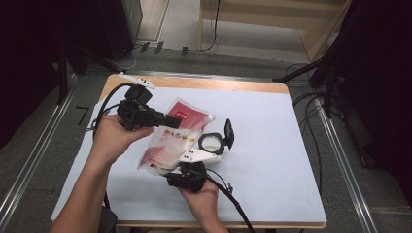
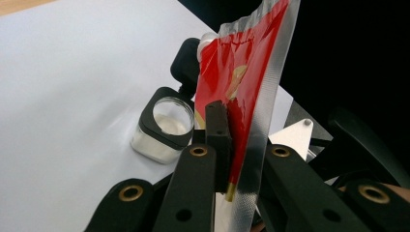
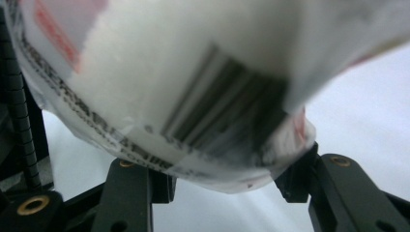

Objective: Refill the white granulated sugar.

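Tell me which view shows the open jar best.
The left gripper view: the jar sits close, its open mouth, white contents and black hinged lid plain beside the red pouch. The high view shows it smaller, past the pouch's spout end. The right gripper view gives nothing of it.

**Pouch tipped toward open jar**

A red-and-white pouch (image 1: 170, 138) filled with white powder hangs above the table, tilted, its spout corner pointing to 3 o'clock. From the left gripper view its silver seam (image 2: 263, 121) stands on edge. At 3 o'clock of it a square jar (image 1: 212, 143) stands upright, black lid flipped open, white powder inside.
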